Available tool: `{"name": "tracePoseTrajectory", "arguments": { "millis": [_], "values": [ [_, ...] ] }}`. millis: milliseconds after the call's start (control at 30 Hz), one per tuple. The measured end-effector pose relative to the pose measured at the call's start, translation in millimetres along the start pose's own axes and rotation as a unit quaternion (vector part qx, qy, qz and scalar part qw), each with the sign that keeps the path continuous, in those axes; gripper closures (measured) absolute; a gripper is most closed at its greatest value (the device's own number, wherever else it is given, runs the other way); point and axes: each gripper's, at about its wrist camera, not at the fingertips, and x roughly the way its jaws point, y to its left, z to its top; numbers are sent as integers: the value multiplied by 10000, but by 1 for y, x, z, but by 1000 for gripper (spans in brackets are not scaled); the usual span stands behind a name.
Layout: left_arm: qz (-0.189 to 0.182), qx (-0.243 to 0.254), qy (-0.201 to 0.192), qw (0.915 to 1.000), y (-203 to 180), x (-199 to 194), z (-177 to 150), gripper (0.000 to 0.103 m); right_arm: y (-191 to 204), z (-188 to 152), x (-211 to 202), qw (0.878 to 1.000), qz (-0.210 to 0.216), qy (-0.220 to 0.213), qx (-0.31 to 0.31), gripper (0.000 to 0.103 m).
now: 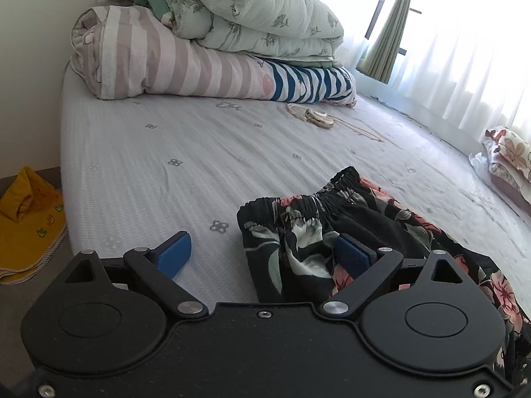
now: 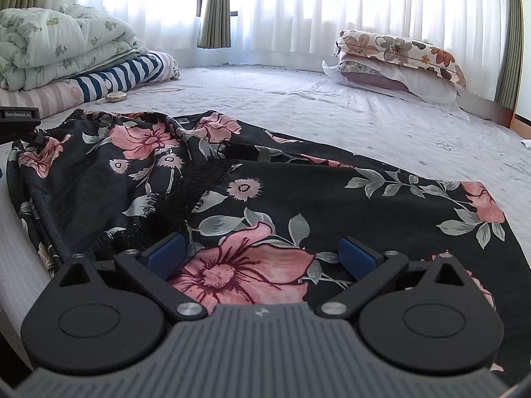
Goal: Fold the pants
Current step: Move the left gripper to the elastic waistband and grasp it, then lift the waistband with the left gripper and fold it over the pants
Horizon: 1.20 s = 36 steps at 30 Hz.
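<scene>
Black pants (image 2: 272, 179) with pink flowers and grey leaves lie spread on the pale bed sheet (image 1: 139, 165). Their gathered elastic waistband (image 1: 298, 202) shows in the left wrist view. My left gripper (image 1: 262, 253) is open at the waistband corner, one blue pad over the bare sheet and the other over the fabric. My right gripper (image 2: 262, 255) is open low over a large pink flower, with a black lace trim (image 2: 186, 192) just left of it. Nothing is pinched by either. The left tool's edge (image 2: 18, 122) shows at the far left of the right wrist view.
Folded quilts and striped bedding (image 1: 212, 43) are stacked at the head of the bed. A small beige device with a cord (image 1: 318, 117) lies on the sheet. Floral pillows (image 2: 398, 63) sit by the curtained window (image 2: 298, 6). A yellow cloth (image 1: 30, 222) lies on the floor beside the bed.
</scene>
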Motion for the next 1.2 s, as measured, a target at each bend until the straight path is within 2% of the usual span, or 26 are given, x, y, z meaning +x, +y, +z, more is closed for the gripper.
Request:
{"name": "tracePoseTrajectory", "arguments": {
  "millis": [100,233,333,433,500,533,567,633,667,833,967,1100,1200],
  "values": [
    [-86,38,-1,10000,-1,2,1,10,0,0,0,10000,-4,-11,-5,0],
    [-284,-42,-6,9996,1,3,2,16,0,-1,0,10000,-6,-15,-7,0],
    [-372,-214,-22,9991,3,3,3,32,0,-1,0,10000,-5,-15,-5,0],
    [-356,-269,-50,9990,1,5,2,33,0,-1,0,10000,-4,-11,-4,0],
    [-352,-268,-52,9990,-1,5,1,44,0,-1,0,10000,-4,-16,-4,0],
    [-357,-282,-24,9990,-2,6,1,57,0,-1,0,10000,-5,-17,-4,0],
    [-303,-309,-8,9991,-2,6,1,62,0,-1,0,10000,-8,-22,-6,0],
    [-199,-389,-10,9990,-2,3,1,87,0,-2,0,10000,-8,-23,-6,0],
    [-207,-437,-15,9988,-2,0,1,91,0,-2,0,10000,-9,-28,-6,0],
    [-287,-233,-397,9985,-12,-25,5,96,0,-1,-2,9999,-41,-92,-27,0],
    [-635,-88,-530,9965,-29,-50,12,96,-4,2,-9,9998,-20,-137,113,0],
    [-1193,264,-557,9909,-58,-78,11,96,-20,4,-38,9974,133,-563,420,0],
    [-1740,709,-536,9807,-94,-103,0,96,-35,4,-58,9964,76,-701,477,0]
  ]
}}
